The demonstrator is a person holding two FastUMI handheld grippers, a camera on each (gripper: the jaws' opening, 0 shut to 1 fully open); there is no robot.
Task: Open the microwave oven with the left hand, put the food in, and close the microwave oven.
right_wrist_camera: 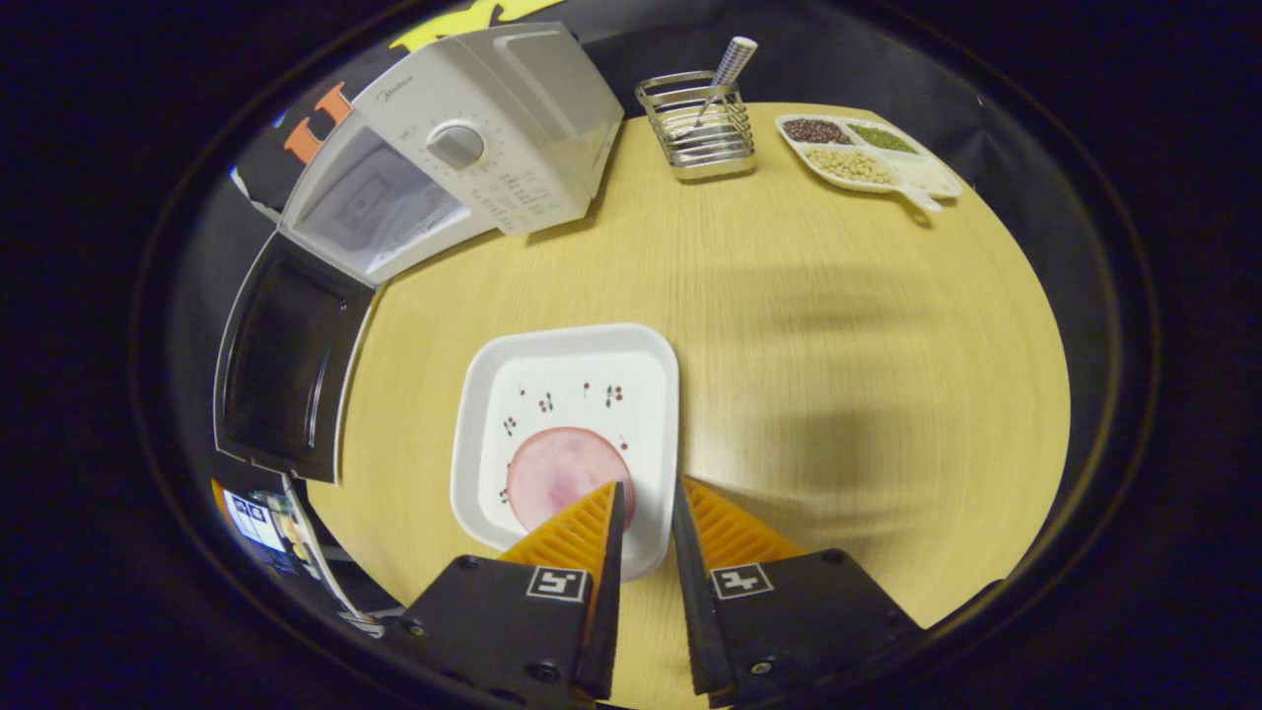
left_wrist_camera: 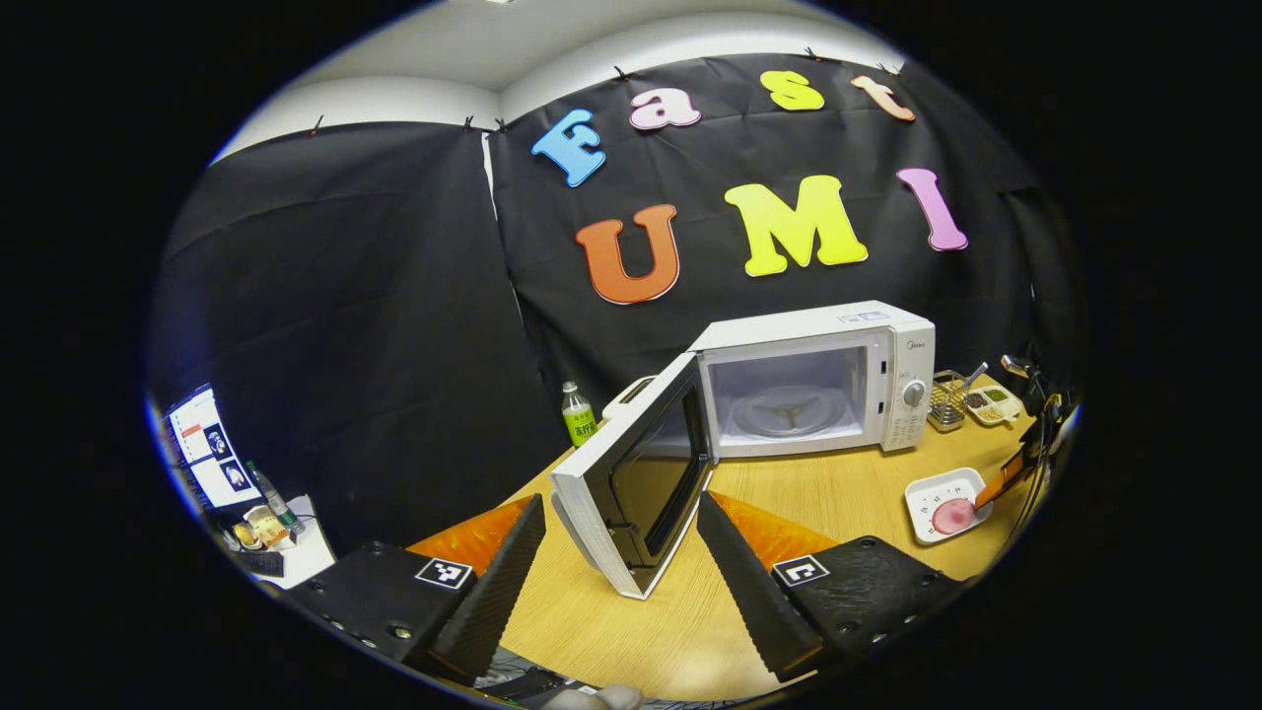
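while the microwave door [left_wrist_camera: 631,478] hangs open, the right gripper [right_wrist_camera: 646,508] pinches the plate [right_wrist_camera: 567,434] rim narrowly; cavity [right_wrist_camera: 370,207] lies at eleven o'clock. left gripper [left_wrist_camera: 621,537] gapes wide.

the left gripper view looks level across the surface [left_wrist_camera: 848,488] from its near edge, facing the microwave [left_wrist_camera: 818,380] and its open door [left_wrist_camera: 636,473] close ahead. the right gripper view looks steeply down from above, close over the white plate [right_wrist_camera: 567,394]. both views share the microwave, the plate and the wire holder [right_wrist_camera: 698,123].
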